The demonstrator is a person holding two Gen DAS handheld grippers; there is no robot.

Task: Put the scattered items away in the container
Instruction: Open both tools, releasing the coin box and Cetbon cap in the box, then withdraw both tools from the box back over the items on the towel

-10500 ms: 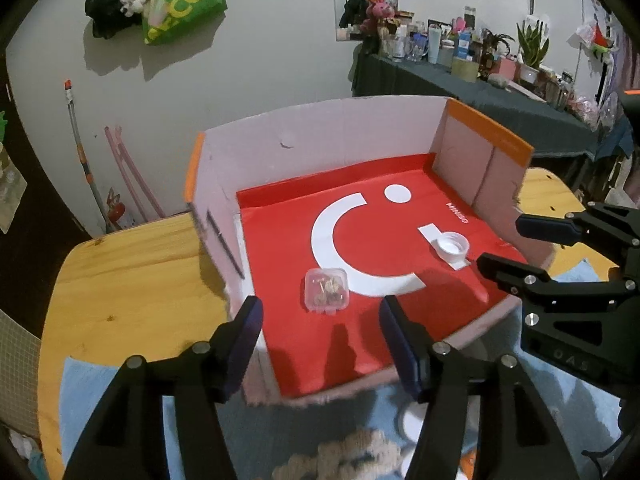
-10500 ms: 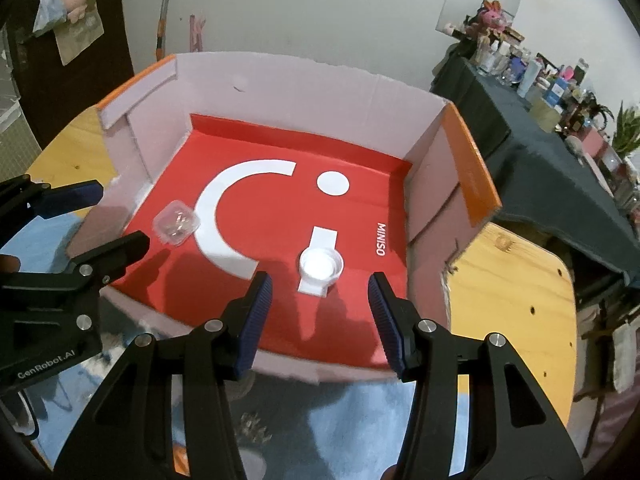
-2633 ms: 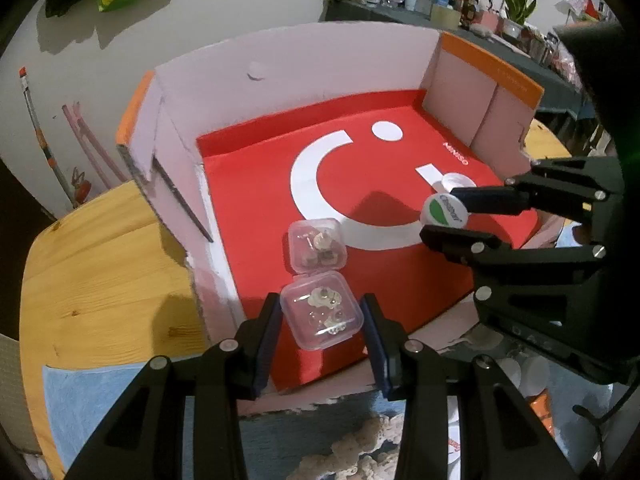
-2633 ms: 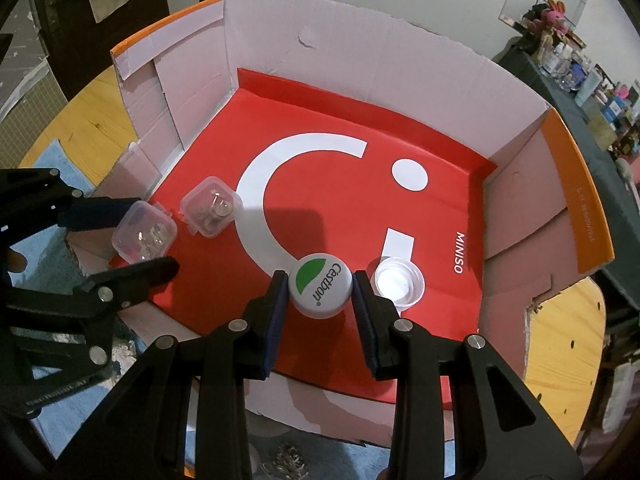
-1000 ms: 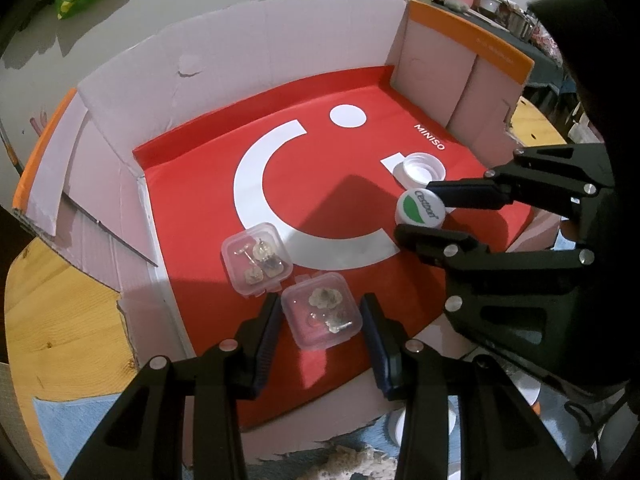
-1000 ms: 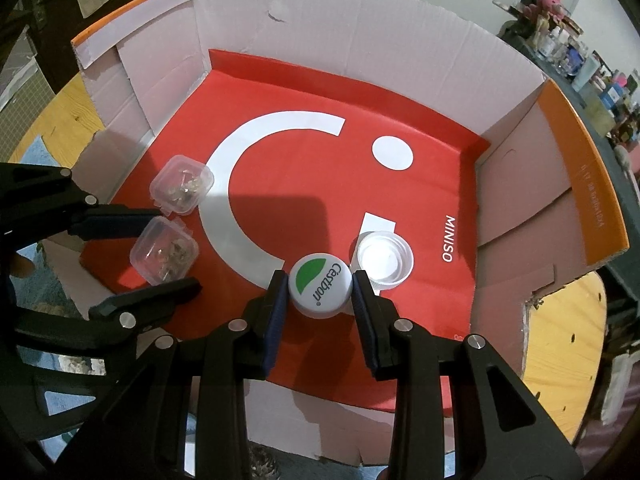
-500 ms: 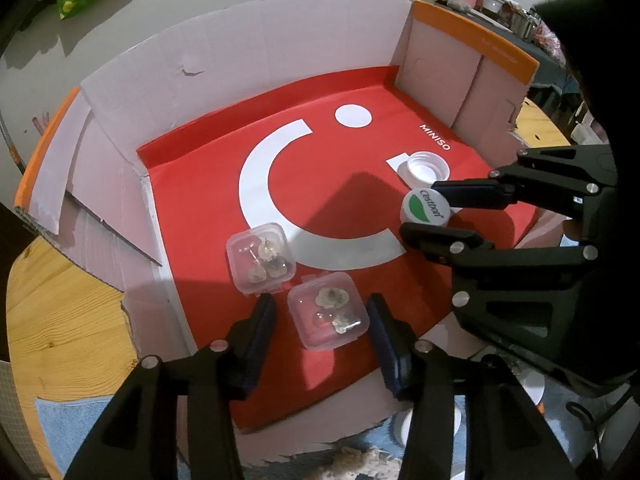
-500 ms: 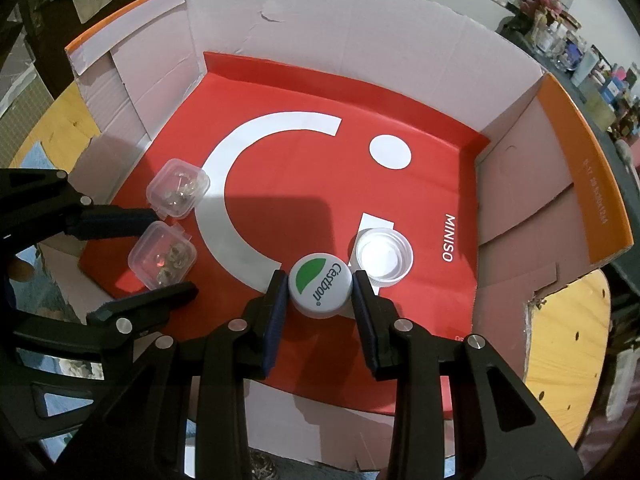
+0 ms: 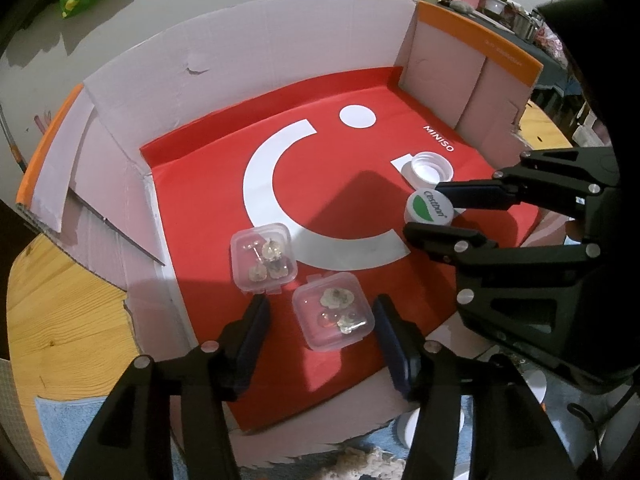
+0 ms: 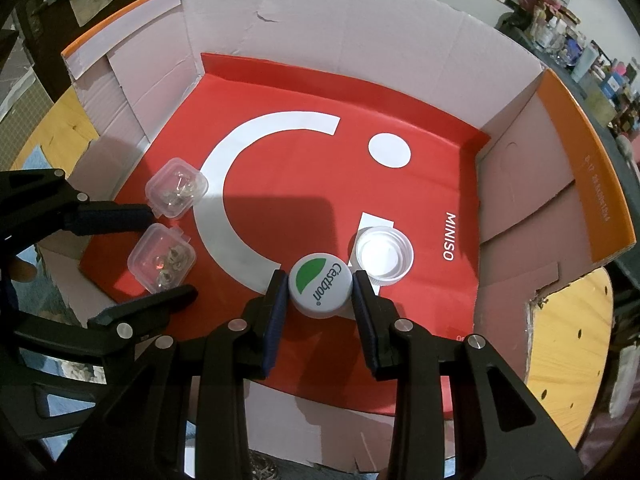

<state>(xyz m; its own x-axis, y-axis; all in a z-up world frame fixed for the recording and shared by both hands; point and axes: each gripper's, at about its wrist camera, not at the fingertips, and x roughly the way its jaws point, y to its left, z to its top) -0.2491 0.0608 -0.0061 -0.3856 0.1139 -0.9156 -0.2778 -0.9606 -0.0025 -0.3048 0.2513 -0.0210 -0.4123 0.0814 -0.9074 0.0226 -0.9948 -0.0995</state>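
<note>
A round wooden table [image 9: 60, 320] is seen under a low cardboard box [image 10: 360, 28] with pale walls and orange edges; its floor is lined with a red sheet [image 10: 288, 112] printed in white. A blue cloth [image 9: 68, 428] is spread on the table by the box's near edge. A pale wall and a dark-covered counter [image 10: 588, 64] crowded with bottles and a plant are visible behind.

The left gripper [image 9: 320, 332] is held over the near part of the box, its jaws opening; a small clear case [image 9: 332, 316] of trinkets lies between the pads on the red sheet, with a gap shown on each side, so it is not gripped. A second clear case [image 9: 264, 256] rests just beyond it, close to it but apart.

The right gripper [image 10: 320, 292] is clamped on a white bottle cap with a green mark [image 10: 320, 284], both pads pressed against its sides. An upturned white lid [image 10: 384, 256] lies on the sheet just beside that cap.

Compared with a second ago, the left pads are set wider and the near case is released, while the cap is kept pinched in the right gripper as before. Ten seconds earlier only one clear case and the white lid were in the box.
</note>
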